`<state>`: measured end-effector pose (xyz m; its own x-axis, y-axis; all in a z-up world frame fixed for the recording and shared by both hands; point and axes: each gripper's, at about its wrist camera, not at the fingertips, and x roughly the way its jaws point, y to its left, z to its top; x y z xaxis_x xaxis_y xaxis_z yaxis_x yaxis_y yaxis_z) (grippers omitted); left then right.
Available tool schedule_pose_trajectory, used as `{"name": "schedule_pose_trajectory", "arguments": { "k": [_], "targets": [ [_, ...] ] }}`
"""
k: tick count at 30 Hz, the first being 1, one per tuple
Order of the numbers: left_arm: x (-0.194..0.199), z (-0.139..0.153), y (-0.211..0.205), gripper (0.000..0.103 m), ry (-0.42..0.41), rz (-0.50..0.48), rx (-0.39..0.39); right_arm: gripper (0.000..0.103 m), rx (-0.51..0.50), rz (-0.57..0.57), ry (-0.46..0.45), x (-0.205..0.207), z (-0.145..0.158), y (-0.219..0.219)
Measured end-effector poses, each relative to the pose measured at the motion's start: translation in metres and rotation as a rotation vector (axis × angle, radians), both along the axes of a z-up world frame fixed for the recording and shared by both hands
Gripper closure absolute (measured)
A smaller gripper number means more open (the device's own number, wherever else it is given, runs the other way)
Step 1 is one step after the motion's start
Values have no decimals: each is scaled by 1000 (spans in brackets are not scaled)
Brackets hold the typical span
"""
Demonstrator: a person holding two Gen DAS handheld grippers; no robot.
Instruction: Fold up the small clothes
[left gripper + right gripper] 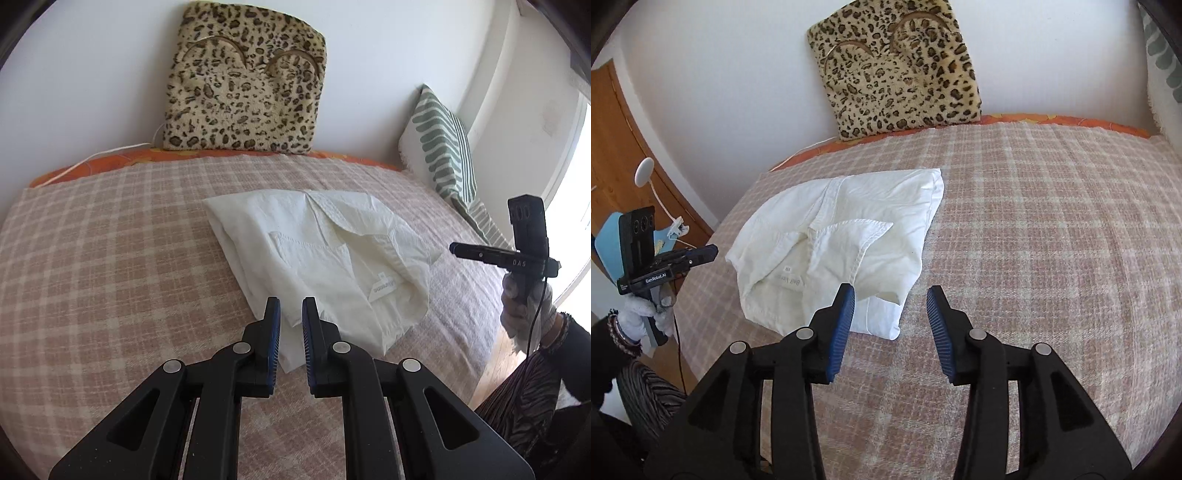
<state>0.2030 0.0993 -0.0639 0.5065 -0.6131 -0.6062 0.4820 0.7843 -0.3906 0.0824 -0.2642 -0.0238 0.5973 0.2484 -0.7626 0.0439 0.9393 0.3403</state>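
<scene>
The white garment (314, 258) lies partly folded on the checked blanket (110, 258), its collar and printed neck label turned up, one side doubled over the middle. It sits just ahead of both grippers, and neither touches it.

The left gripper (291, 314) hangs over the garment's near corner with its blue pads a narrow slit apart and nothing between them. The right gripper (891, 299) stands spread, empty, its left pad over the garment's near edge and its right pad over bare blanket.

By the look of it, one fold is laid and the hands are between grips. The next move likely calls for each gripper to drop onto a near corner or hem, pinch only the top layers, and carry them toward the far edge without dragging the bundle.

The left wrist view alone shows the striped green cushion (439, 147) beyond and right of the garment and a bright window. The right wrist view alone shows a wooden door (624, 155) and a white cable at far left. Both show the leopard-print cushion (897, 70) against the wall.
</scene>
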Motion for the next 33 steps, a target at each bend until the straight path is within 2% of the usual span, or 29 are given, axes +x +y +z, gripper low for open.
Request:
{"name": "schedule_pose_trajectory", "arguments": {
  "k": [4, 6, 7, 8, 11, 13, 16, 18, 21, 22, 24, 25, 27, 28, 30, 31, 33],
  "targets": [
    [23, -4, 1, 84, 150, 48, -218, 54, 266, -158, 43, 4, -21, -24],
    [33, -13, 2, 78, 228, 90, -307, 54, 295, -188, 66, 7, -30, -26],
    [38, -19, 2, 67, 276, 118, -332, 54, 279, -189, 78, 9, -34, -24],
    [41, -25, 3, 63, 318, 155, -346, 54, 270, -183, 89, 11, -37, -20],
    [46, -34, 5, 62, 389, 207, -378, 54, 277, -161, 99, 16, -43, -11],
    [45, -31, 1, 62, 376, 195, -370, 54, 266, -144, 91, 19, -41, -5],
    [42, -27, -14, 62, 351, 162, -293, 54, 210, -132, 94, 23, -39, 3],
    [41, -31, -21, 66, 348, 149, -258, 54, 194, -128, 103, 27, -40, 6],
    [43, -43, -25, 92, 373, 148, -234, 54, 178, -130, 119, 31, -43, 9],
    [41, -46, -24, 96, 377, 140, -248, 54, 180, -130, 122, 33, -45, 10],
    [42, -49, -19, 96, 396, 136, -288, 54, 198, -127, 132, 36, -49, 10],
    [42, -49, -16, 98, 402, 129, -325, 58, 207, -129, 132, 36, -50, 10],
    [39, -46, -8, 99, 419, 118, -402, 87, 262, -120, 131, 37, -51, 8],
    [37, -44, -3, 99, 431, 102, -486, 91, 316, -121, 123, 36, -50, 6],
    [35, -42, 6, 99, 442, 84, -587, 92, 459, -109, 91, 33, -47, -1],
    [34, -43, 8, 99, 444, 77, -600, 92, 486, -101, 75, 31, -44, -3],
    [32, -51, 9, 99, 455, 95, -519, 93, 476, -97, 69, 29, -44, -5]
  ]
}}
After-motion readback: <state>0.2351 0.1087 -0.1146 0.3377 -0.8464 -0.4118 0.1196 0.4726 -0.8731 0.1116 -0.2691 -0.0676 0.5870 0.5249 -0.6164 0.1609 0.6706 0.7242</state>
